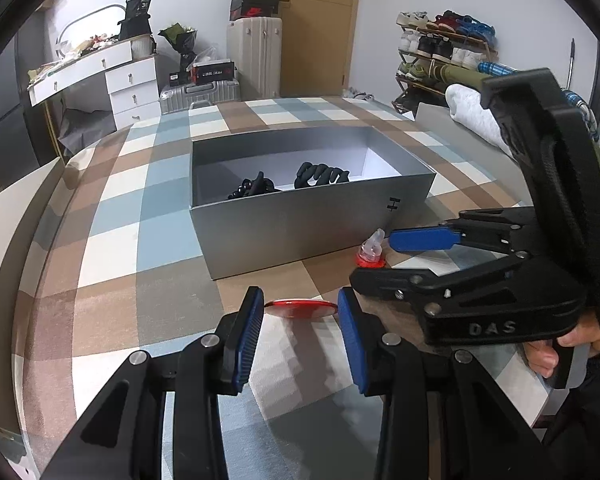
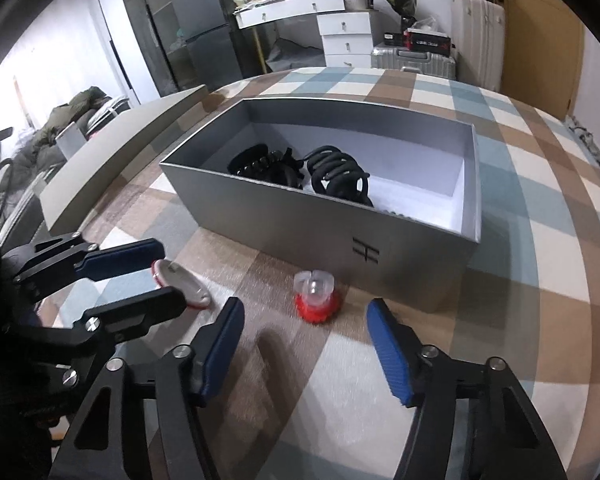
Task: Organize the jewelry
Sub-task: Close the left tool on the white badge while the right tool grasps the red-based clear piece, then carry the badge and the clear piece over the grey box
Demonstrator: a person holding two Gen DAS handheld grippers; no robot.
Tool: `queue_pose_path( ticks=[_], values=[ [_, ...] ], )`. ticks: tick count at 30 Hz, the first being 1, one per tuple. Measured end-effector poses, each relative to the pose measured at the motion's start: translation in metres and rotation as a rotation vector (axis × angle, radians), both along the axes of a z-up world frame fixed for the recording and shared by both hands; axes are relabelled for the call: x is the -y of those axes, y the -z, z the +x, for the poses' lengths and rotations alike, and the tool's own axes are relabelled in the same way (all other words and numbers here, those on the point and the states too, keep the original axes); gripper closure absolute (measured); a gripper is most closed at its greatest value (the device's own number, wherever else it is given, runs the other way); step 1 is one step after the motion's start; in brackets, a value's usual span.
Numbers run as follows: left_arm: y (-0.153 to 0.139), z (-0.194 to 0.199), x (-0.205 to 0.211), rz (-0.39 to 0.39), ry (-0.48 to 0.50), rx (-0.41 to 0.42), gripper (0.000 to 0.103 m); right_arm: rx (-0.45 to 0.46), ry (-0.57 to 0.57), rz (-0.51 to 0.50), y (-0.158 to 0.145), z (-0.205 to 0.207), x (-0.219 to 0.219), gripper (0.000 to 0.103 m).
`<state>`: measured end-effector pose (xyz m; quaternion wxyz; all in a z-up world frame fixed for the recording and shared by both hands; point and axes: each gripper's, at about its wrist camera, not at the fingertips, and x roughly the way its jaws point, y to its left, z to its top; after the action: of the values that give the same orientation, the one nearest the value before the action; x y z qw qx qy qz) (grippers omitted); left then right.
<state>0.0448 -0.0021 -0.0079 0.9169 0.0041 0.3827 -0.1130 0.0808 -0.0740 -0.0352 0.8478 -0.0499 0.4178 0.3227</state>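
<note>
The left gripper (image 1: pixel 300 312) is clamping a red-rimmed disc (image 1: pixel 302 307). The right gripper (image 2: pixel 304 344), marked "DAS", is standing apart around nothing, the red-based clear piece (image 2: pixel 315 296) lying at its twelve o'clock, beside the grey box (image 2: pixel 400 256) bearing an "H"-like mark and holding black hair claws (image 2: pixel 340 178).

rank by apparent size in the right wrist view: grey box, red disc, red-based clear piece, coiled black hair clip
1. grey box
2. coiled black hair clip
3. red disc and red-based clear piece: look alike, so unranked.
</note>
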Motion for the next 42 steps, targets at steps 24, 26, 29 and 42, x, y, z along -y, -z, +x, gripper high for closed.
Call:
queue_pose_path(
  ticks=[24, 26, 29, 42],
  values=[
    [-0.004, 0.000, -0.005, -0.021, 0.014, 0.014, 0.081, 0.041, -0.033, 0.026, -0.011, -0.005, 0.002, 0.085],
    [-0.003, 0.001, -0.007, -0.027, 0.011, 0.008, 0.079, 0.037, -0.034, 0.027, -0.012, -0.005, 0.002, 0.085],
    [0.004, 0.005, -0.006, -0.019, 0.011, -0.032, 0.079, 0.035, -0.035, 0.026, -0.012, -0.006, 0.002, 0.085],
    [0.018, 0.011, 0.004, 0.019, 0.012, -0.100, 0.079, 0.030, -0.036, 0.036, -0.014, -0.005, 0.006, 0.085]
  ],
)
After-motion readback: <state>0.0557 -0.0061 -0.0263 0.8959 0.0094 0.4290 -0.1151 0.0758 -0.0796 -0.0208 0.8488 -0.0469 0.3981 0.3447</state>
